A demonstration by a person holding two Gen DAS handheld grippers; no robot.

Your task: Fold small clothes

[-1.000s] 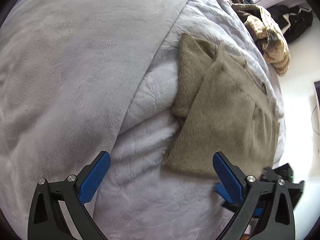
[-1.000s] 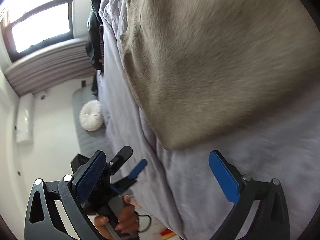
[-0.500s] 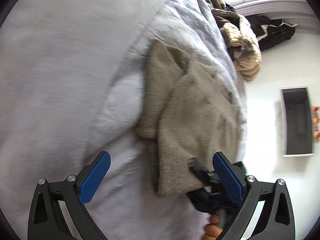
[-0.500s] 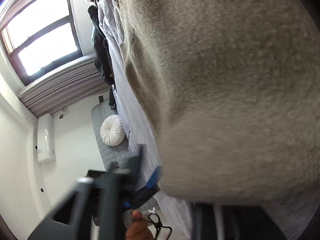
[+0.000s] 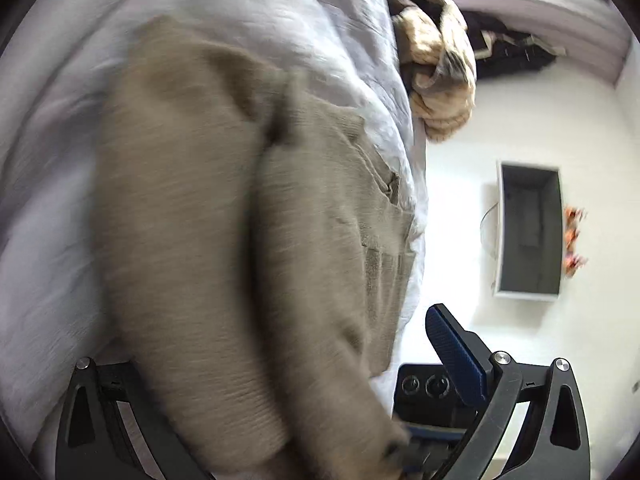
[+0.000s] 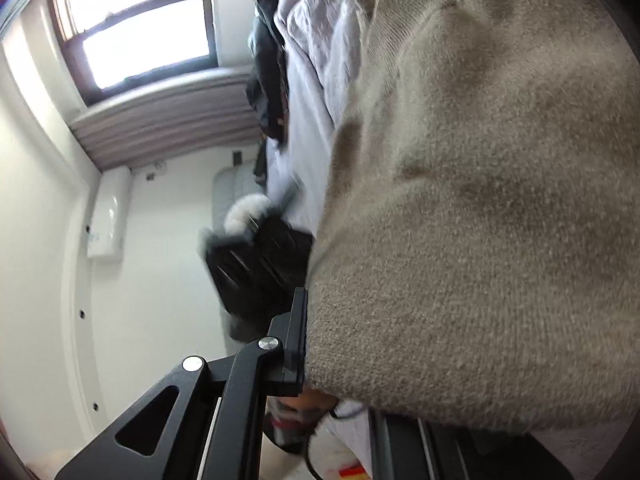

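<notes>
Knitwear fills most of both views: a beige-brown sweater (image 5: 224, 216) lies on the pale lilac bedcover (image 5: 312, 24), near the edge of the bed, and much of it is smeared by motion blur in the left wrist view, so its folds are hard to read. In the right wrist view the sweater (image 6: 480, 220) is very close to the lens and hides almost everything on that side; only one black finger (image 6: 294, 344) of the right gripper (image 6: 320, 360) shows, pressed against the cloth edge, while the other finger is lost behind the knit. Its jaws are closed tight on the near edge of the sweater, with the fabric bunched between them. The left gripper (image 5: 280, 376) has its jaws wide apart; the right blue pad (image 5: 456, 356) is clear, but the left pad is covered by a raised fold of the sweater, which hangs between the jaws and runs down out of the frame. I cannot tell if the hidden pad touches the cloth. Behind the blue pad a black device (image 5: 432, 396) is partly cut off. Farther away on the bed lies a cream knitted garment (image 5: 440, 80), and dark clothes (image 5: 516, 56) lie by the wall. A dark wall screen (image 5: 528, 232) hangs beyond.
</notes>
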